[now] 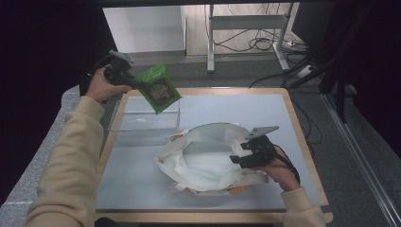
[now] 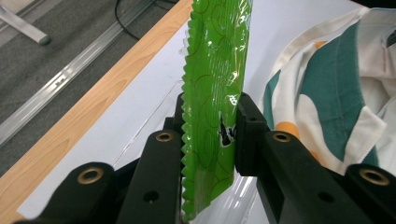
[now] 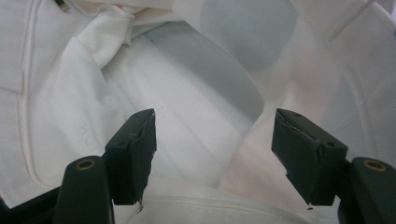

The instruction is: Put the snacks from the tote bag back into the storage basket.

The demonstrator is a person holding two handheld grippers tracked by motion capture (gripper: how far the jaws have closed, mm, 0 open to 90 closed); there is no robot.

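1. The left gripper's [image 2: 208, 126] black fingers [image 2: 252, 130] are pinching a flat, shiny green plastic snack packet with a zigzag edge [image 2: 215, 93], one pad pressing on each face.
2. In the high view that left gripper [image 1: 135, 82] is holding the packet [image 1: 159, 88] in the air above a clear, shallow plastic tray [image 1: 142, 120] lying at the far left of the bench [image 1: 142, 189].
3. The right gripper's [image 3: 212, 144] fingers [image 3: 133, 149] are standing spread wide, with white lining cloth lying between them; whether the pads are touching it I cannot tell.
4. That right gripper [image 1: 239, 161] is sitting at the right rim of a white cloth bag with green and orange patches [image 1: 203, 165], whose mouth is gaping open in the middle of the bench.
5. The bag is lying just beside the tray, nearer the person.
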